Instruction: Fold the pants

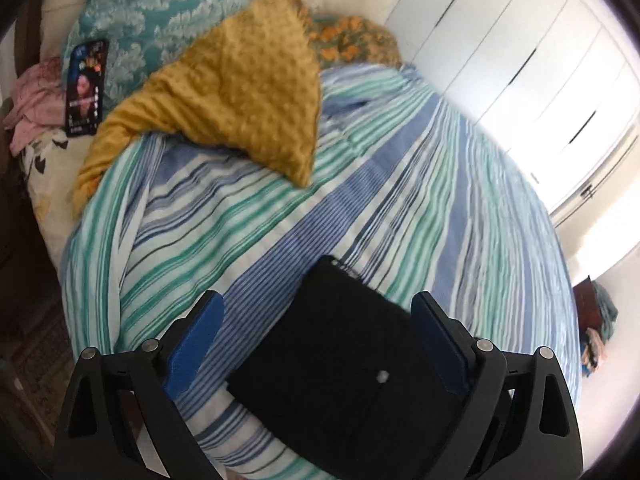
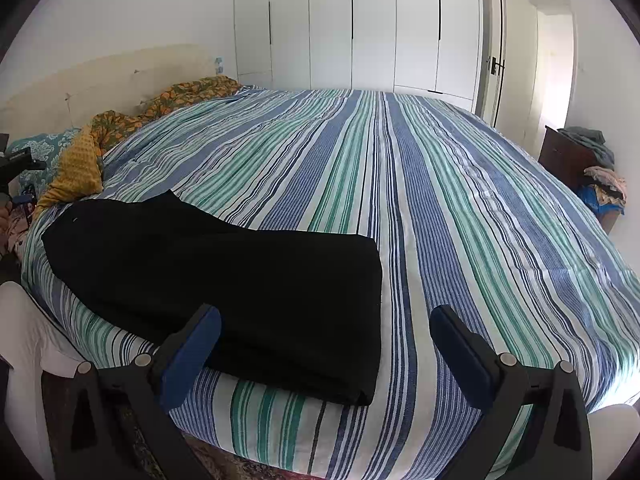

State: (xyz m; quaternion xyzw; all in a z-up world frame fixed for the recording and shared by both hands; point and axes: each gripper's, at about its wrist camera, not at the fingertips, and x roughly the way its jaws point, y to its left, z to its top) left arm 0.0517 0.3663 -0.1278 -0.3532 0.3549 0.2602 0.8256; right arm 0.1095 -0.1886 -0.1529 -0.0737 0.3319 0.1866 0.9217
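Black pants (image 2: 224, 276) lie folded lengthwise on the striped bedspread (image 2: 440, 200) near the bed's front left edge, waist end to the left. In the left wrist view the pants (image 1: 344, 364) show with a small white dot on them. My left gripper (image 1: 318, 308) is open and hovers over the waist end, blue pads either side of it, empty. My right gripper (image 2: 326, 320) is open and empty above the right end of the pants, at the bed's front edge.
A mustard dotted blanket (image 1: 240, 96), a teal patterned pillow (image 1: 148, 12) and a phone (image 1: 86, 88) lie at the head of the bed. White wardrobe doors (image 2: 356, 24) stand behind. A dark cabinet with clothes (image 2: 580, 164) is at the right.
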